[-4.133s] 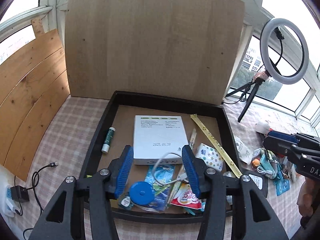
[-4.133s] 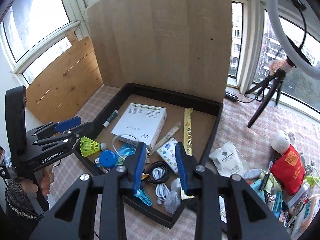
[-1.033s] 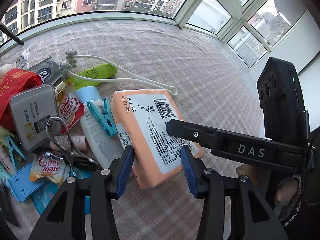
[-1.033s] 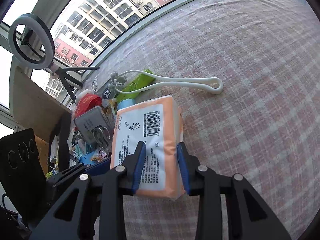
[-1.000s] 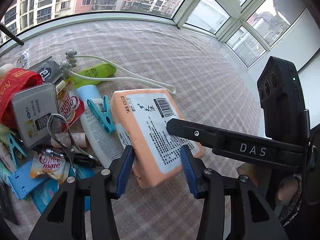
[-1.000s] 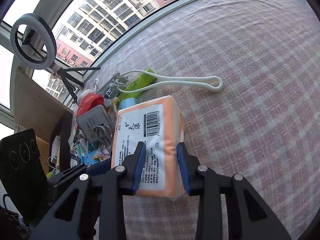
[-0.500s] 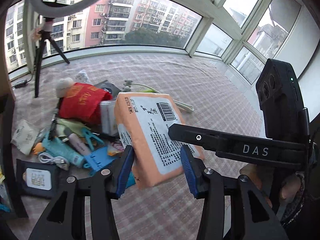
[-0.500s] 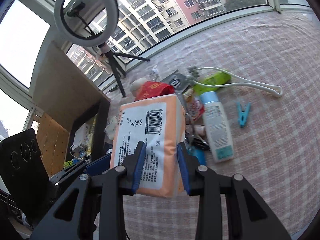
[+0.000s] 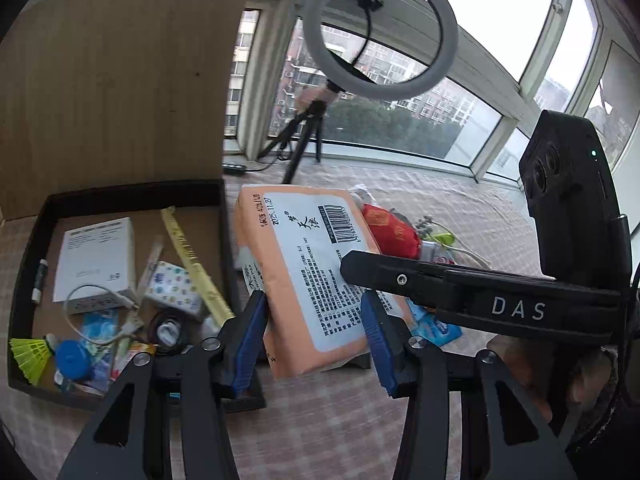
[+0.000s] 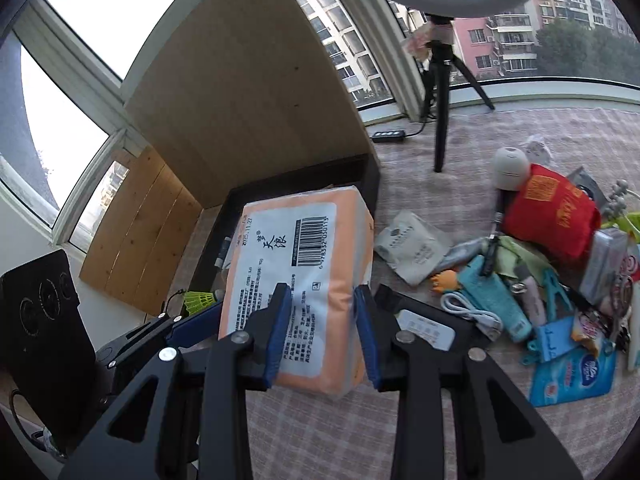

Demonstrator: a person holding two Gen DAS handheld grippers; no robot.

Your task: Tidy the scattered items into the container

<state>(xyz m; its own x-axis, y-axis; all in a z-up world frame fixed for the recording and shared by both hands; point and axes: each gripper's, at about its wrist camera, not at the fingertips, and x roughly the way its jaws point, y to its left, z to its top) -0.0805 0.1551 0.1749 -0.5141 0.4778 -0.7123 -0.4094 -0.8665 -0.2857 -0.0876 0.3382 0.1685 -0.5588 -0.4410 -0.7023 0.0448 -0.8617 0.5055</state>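
Now my left gripper and right gripper both clamp the pack; it's lifted off the pile, box lower left, ready to drop.

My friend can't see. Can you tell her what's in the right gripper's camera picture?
The right gripper squeezes an orange tissue pack between its blue fingers, near a black tray. Scattered items lie to the right.

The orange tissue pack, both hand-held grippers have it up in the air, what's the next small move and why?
Probably carry the orange tissue pack leftward over the black tray, since it hangs beside the tray's right wall, clamped by the left hand-held gripper and right hand-held gripper.
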